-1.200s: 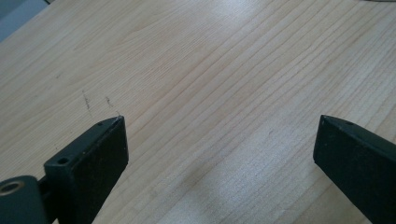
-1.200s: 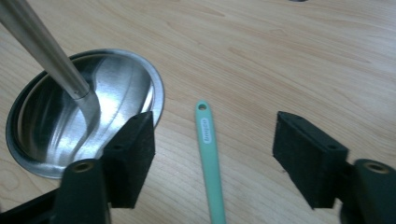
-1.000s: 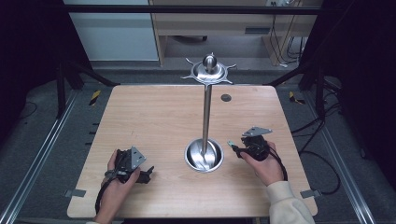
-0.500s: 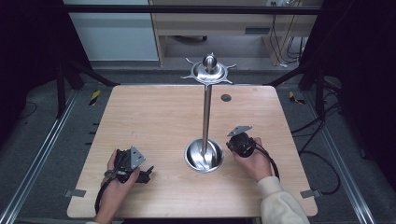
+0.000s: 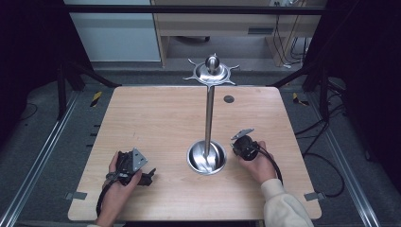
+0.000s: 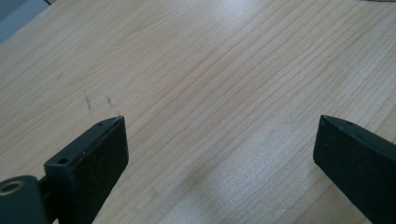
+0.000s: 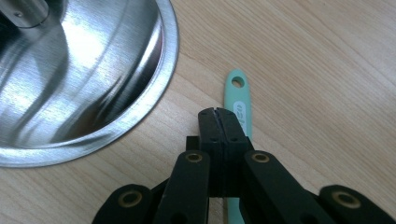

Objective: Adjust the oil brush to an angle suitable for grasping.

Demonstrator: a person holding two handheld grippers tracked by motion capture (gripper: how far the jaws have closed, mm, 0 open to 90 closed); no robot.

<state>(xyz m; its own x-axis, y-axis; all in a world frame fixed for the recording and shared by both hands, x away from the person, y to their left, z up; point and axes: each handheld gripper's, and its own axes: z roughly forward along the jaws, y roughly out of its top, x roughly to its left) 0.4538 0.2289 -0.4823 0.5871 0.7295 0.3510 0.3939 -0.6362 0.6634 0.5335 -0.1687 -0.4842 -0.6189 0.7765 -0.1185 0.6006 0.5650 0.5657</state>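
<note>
A steel stand rises at the table's middle: a round dished base (image 5: 206, 158), a thin pole (image 5: 208, 118) and a hooked top disc (image 5: 211, 71). My right gripper (image 5: 234, 147) rests just right of the base (image 7: 84, 79). Its jaws (image 7: 216, 114) are pressed together with nothing between them. A mint-green handle with a hanging hole (image 7: 238, 100) lies flat on the wood beneath them, its far end hidden by the gripper. My left gripper (image 5: 148, 176) sits at the front left, open (image 6: 219, 135) over bare wood.
The wooden table (image 5: 156, 118) has a small dark round spot (image 5: 229, 99) near its back edge. Black frame bars and floor rails surround it. A cabinet stands behind.
My right gripper has moved left, closer to the stand's base. The left hand and its gripper have stayed put.
</note>
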